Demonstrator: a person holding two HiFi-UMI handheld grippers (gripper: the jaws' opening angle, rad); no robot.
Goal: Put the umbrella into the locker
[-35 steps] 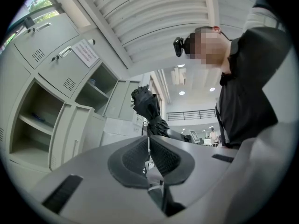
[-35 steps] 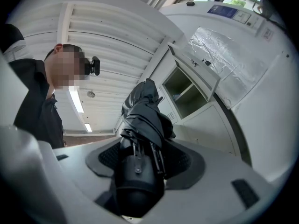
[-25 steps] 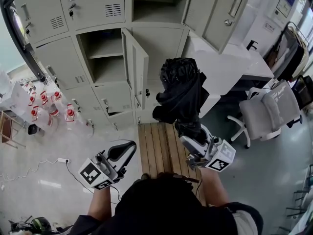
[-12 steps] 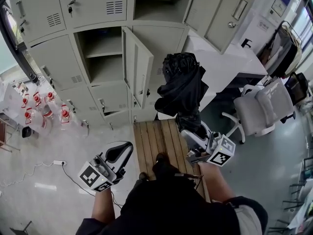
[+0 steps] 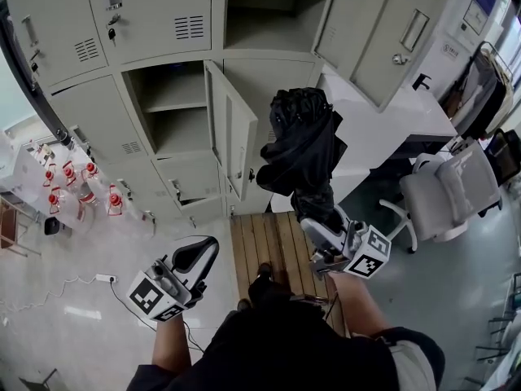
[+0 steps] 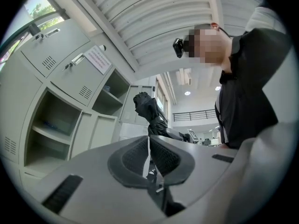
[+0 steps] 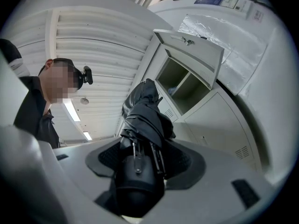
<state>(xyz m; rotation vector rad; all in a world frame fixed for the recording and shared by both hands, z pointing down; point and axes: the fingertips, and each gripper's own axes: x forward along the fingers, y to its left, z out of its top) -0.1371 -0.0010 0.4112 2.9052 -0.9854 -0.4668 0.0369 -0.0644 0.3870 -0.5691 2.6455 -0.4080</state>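
A folded black umbrella (image 5: 301,149) stands upright in my right gripper (image 5: 319,225), which is shut on its handle end (image 7: 138,181); its loose fabric (image 7: 145,108) points up toward the lockers. The grey locker bank (image 5: 98,31) fills the far side, with one compartment (image 5: 175,108) standing open behind its swung-out door (image 5: 232,133). A top compartment (image 5: 264,10) is open too. My left gripper (image 5: 194,257) hangs low at the left, shut with nothing between its pads (image 6: 138,155). In the left gripper view the umbrella (image 6: 148,111) shows beyond the jaws.
A wooden pallet (image 5: 273,247) lies on the floor before the lockers. Several clear jugs with red caps (image 5: 77,194) stand at the left. A white desk (image 5: 391,120) and a grey office chair (image 5: 452,186) are at the right. A power strip (image 5: 106,278) lies on the floor.
The view has shifted slightly toward the lockers. The right gripper still holds the umbrella upright; the left gripper stays low and shut.
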